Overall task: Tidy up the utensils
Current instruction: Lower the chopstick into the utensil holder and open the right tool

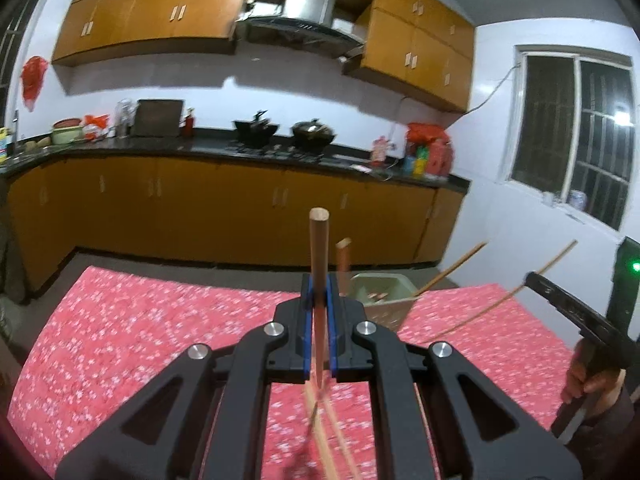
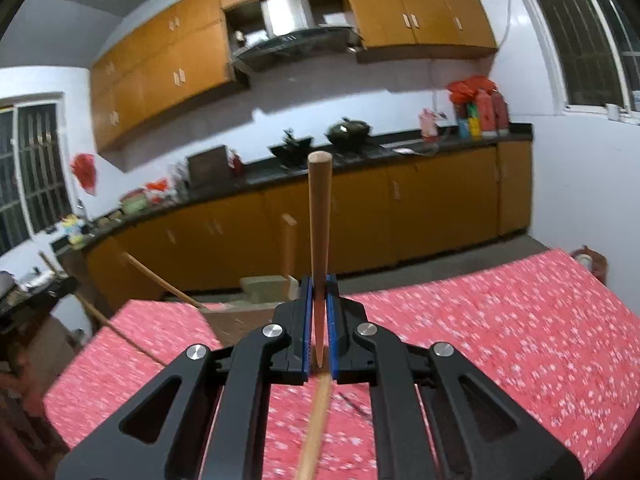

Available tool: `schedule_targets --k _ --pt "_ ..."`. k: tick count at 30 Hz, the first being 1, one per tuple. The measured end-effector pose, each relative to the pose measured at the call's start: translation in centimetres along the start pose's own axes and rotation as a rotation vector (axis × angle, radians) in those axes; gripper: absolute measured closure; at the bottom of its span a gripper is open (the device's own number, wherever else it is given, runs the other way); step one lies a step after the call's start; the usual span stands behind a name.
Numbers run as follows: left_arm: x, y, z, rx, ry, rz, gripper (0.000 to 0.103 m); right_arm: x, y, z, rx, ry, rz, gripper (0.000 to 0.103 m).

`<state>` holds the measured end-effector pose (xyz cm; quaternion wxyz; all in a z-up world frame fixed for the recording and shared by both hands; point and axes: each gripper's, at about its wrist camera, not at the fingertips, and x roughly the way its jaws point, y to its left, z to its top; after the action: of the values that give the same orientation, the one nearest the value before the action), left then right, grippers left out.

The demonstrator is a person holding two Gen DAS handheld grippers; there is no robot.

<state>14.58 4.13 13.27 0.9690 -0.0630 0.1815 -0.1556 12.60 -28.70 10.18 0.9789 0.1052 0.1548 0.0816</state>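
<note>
Left tongs: left gripper [image 1: 319, 300] is clenched on a wooden chopstick [image 1: 319, 256], blue pads [image 1: 306, 320] pressed against its sides; the stick's blunt end rises well past the fingertips, its thin end blurs out below, where further pale sticks seem to cross it, count unclear.
Right tongs: right gripper [image 2: 319, 300] is likewise clamped on a wooden chopstick [image 2: 319, 224], long axis running straight out along the fingers, blunt end up.
Task's thing, where: green holder bin [image 1: 384, 292] stands on the red floral tablecloth [image 1: 160, 320] near the table's far edge, with several sticks already in it leaning out to the right.
Direction from left tongs: bin lies just ahead and slightly right of the fingertips.
Direction from right tongs: bin [image 2: 264, 286] lies ahead and to the left, partly hidden behind the fingers.
Nearer hand: judging from both views, the two seem about equally close; I cannot rank them firmly.
In the way: the leaning chopsticks [image 1: 452, 270] slant across the bin's right side and could be knocked by a stick coming down from that side.
Other hand seen: person's right hand [image 1: 588, 376] grips its handle at the table's right edge in the left view.
Beyond: kitchen counter [image 1: 240, 148] with woks, well apart from the table.
</note>
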Motion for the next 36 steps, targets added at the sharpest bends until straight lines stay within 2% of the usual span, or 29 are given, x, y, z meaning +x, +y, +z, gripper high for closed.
schedule_targets --k 3,6,12,18,27,36 --pt "-0.7 -1.0 1.1 0.008 -0.031 -0.044 0.096 -0.9 1.1 1.4 -0.006 -0.021 0.063 0.096" --pt "-1.1 -2.3 2.6 0.017 -0.097 -0.051 0.096 -1.0 1.9 2.6 0.003 -0.053 0.098 0.096" --pt "-0.5 -3.2 6.1 -0.034 -0.218 -0.041 0.096 0.5 3.3 4.5 -0.006 -0.123 0.089 0.096" --pt "0.5 -3.6 8.3 -0.080 -0.355 0.025 0.096 3.5 4.0 4.5 -0.031 -0.101 0.066 0.096" --pt "5.8 -3.2 7.0 -0.117 -0.342 0.088 0.096 7.0 3.7 2.5 -0.035 0.007 0.044 0.096" --pt "9.9 -4.1 4.8 -0.079 -0.262 0.080 0.096 9.1 3.8 1.3 -0.033 0.071 0.040 0.096"
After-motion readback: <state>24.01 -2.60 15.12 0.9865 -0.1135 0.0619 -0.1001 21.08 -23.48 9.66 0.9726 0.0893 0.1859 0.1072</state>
